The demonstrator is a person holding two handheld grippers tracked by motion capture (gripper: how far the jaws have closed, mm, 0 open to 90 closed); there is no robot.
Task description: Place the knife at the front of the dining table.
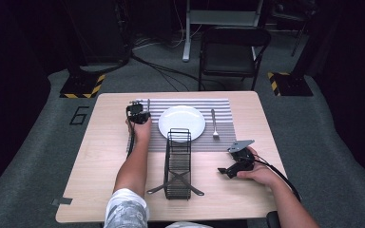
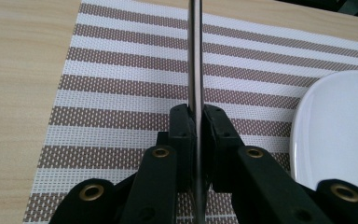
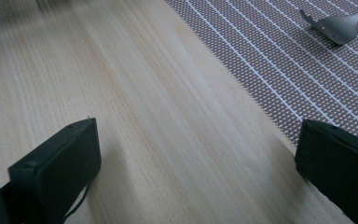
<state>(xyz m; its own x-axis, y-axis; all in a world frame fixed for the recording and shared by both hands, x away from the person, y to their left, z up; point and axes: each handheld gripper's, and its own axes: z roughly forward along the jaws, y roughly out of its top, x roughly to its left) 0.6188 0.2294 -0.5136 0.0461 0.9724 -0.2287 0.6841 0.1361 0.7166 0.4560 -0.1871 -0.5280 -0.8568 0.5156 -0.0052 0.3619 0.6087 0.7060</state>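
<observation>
Left gripper point(image 2: 196, 122): its jaws are closed on a thin metal utensil, a knife point(image 2: 195, 56) seen edge-on, whose blade runs straight up from between the pads.
Knife: held over the left part of the striped placemat point(image 2: 121, 79), just left of the white plate point(image 2: 335, 130); whether its tip touches the mat cannot be told. In the high view it shows as a slim upright sliver at the left gripper point(image 1: 138, 112).
Right gripper point(image 3: 198, 154): jaws stand wide apart with nothing between them, low over bare wood beside the placemat's edge; in the high view it sits at the table's right, in the person's hand point(image 1: 261, 173).
Fork point(image 1: 214, 124): lies on the placemat right of the plate, well apart from both grippers.
Wire rack point(image 1: 178, 164): stands on the table point(image 1: 100, 156) in front of the plate, between the two forearms.
</observation>
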